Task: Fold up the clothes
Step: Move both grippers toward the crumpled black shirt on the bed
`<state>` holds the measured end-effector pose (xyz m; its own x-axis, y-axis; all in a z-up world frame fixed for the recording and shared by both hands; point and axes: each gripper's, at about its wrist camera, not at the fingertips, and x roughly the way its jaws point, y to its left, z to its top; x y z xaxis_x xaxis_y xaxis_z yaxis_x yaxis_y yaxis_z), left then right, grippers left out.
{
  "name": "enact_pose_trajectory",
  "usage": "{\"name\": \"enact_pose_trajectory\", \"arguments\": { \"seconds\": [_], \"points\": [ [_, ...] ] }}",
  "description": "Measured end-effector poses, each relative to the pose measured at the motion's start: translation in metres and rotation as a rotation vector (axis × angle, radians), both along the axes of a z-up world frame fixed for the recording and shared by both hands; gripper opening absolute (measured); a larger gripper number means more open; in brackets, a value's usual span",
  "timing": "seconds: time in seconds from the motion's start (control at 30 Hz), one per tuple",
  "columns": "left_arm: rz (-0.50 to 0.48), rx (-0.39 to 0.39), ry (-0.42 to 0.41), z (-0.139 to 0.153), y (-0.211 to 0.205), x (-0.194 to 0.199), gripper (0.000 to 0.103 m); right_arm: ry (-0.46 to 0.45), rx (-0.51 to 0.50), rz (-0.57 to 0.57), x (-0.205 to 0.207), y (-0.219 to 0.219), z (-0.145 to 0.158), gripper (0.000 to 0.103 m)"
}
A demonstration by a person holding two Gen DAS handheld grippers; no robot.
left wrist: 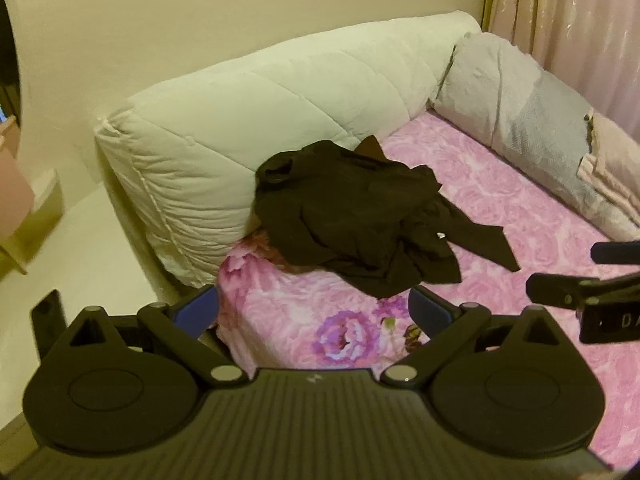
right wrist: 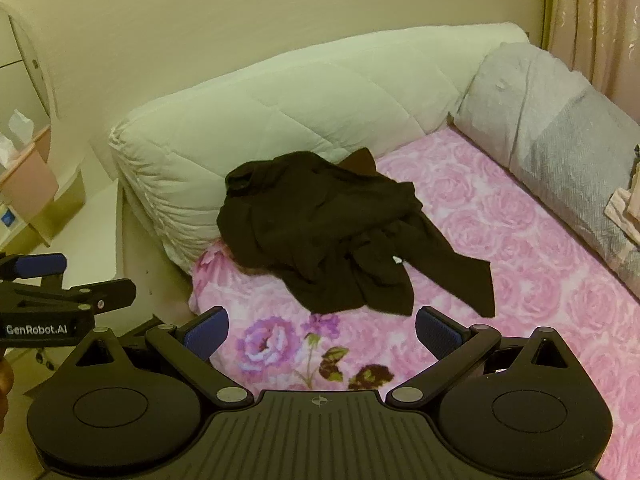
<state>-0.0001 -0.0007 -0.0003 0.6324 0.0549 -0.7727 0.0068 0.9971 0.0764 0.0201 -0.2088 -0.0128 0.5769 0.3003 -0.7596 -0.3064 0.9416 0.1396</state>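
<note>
Right wrist: one crumpled dark garment [right wrist: 332, 236]

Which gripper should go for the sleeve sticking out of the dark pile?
Right gripper, probably. The loose sleeve trails toward its side; the left gripper, also open, faces the dark pile's bulk.

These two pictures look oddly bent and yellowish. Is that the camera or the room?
Mostly the camera: both wrist views are fisheye, so the white quilt and wall bow, and corners go dark. Both show warm indoor light tinting the wall yellow. In the left view the dark clothes are soft and hide detail; the right view is slightly sharper, with the left claw readable.
</note>
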Motion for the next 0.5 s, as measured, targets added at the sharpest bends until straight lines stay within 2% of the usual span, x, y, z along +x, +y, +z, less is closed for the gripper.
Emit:
{"name": "enact_pose_trajectory", "arguments": {
  "seconds": [0.2,0.3,0.33,0.5],
  "points": [
    [-0.008,0.026,0.016,-0.005,-0.011,-0.001,0.099,0.033,0.010,0.004,0.002,0.011,-0.005,0.102],
    [-0.002,-0.014,0.027,-0.009,-0.001,0.008,0.099,0.075,0.040,0.004,0.014,0.014,-0.010,0.102],
    [-0.001,-0.027,0.025,-0.010,0.003,0.011,0.099,0.047,0.034,0.003,0.010,0.017,-0.013,0.102],
    [-0.007,-0.033,-0.001,-0.013,0.007,0.011,0.099,0.030,0.011,0.001,0.006,0.019,-0.015,0.102]
  ]
}}
